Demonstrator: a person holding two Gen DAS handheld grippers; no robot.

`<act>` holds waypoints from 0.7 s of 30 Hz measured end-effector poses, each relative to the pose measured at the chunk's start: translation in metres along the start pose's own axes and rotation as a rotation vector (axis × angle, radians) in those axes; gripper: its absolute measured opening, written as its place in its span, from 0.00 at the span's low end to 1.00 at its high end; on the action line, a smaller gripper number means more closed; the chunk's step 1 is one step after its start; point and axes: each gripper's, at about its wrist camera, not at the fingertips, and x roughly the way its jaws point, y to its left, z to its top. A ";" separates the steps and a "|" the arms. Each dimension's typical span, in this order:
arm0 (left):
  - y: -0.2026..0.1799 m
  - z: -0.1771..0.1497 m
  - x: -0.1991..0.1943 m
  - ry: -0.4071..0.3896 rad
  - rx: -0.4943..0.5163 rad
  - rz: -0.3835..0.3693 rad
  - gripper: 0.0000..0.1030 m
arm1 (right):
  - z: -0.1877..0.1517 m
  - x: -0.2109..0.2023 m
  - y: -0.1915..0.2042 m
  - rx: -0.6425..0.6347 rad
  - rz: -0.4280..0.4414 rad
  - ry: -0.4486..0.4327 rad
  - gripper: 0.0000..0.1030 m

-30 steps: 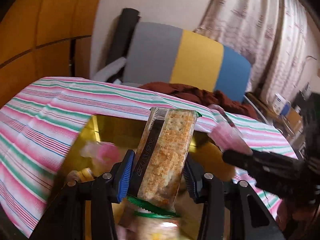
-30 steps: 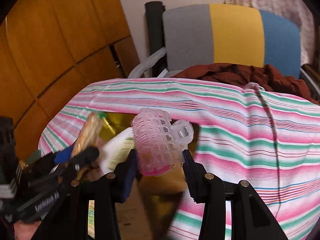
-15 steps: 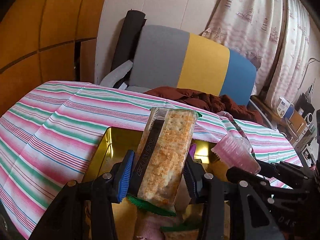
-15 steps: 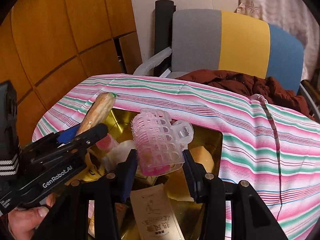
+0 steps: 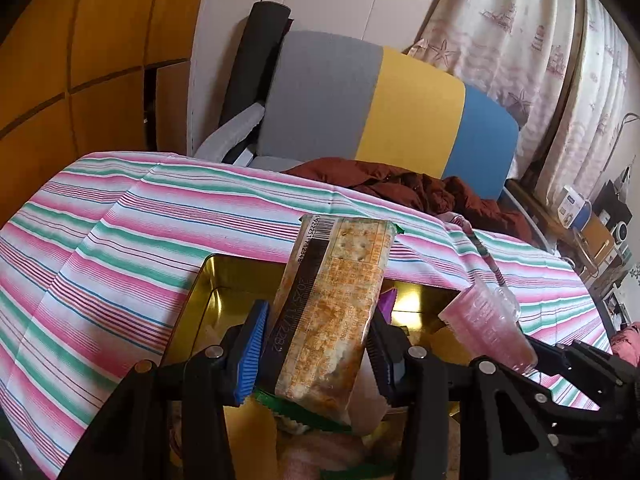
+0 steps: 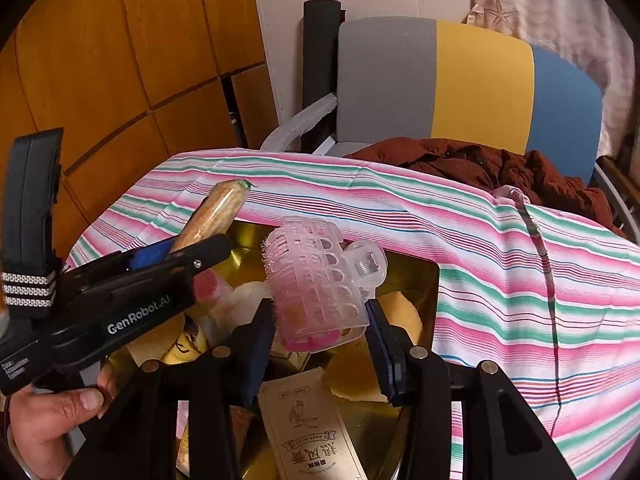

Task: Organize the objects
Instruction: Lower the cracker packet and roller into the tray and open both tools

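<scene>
My left gripper point(image 5: 316, 344) is shut on a long cracker packet point(image 5: 332, 296) with a barcode end, held tilted above a gold tin box point(image 5: 208, 280). The packet also shows in the right wrist view point(image 6: 216, 216), with the left gripper point(image 6: 160, 260) around it. My right gripper point(image 6: 320, 340) is shut on a pink plastic hair roller point(image 6: 316, 284), held over the gold tin box point(image 6: 428, 276). The roller also shows at the right of the left wrist view point(image 5: 488, 320). The tin holds several small items, partly hidden.
The tin sits on a pink, green and white striped cloth point(image 5: 120, 240). Inside it lie a tan printed sachet point(image 6: 312, 428), yellow pieces point(image 6: 400, 316) and a pink-capped bottle point(image 6: 208, 284). A grey, yellow and blue chair point(image 6: 472, 88) with a brown garment point(image 6: 480, 164) stands behind.
Both grippers have risen and pulled back from the tin with their objects still held. More of the striped cloth and the tin's far rim shows now.
</scene>
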 end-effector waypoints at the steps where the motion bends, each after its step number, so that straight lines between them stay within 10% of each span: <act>1: 0.000 0.001 -0.002 -0.004 -0.002 -0.004 0.46 | 0.000 0.000 0.000 0.000 0.000 0.000 0.44; 21: 0.012 0.013 0.019 0.132 0.061 0.078 0.46 | -0.003 0.011 -0.003 0.060 0.005 0.049 0.46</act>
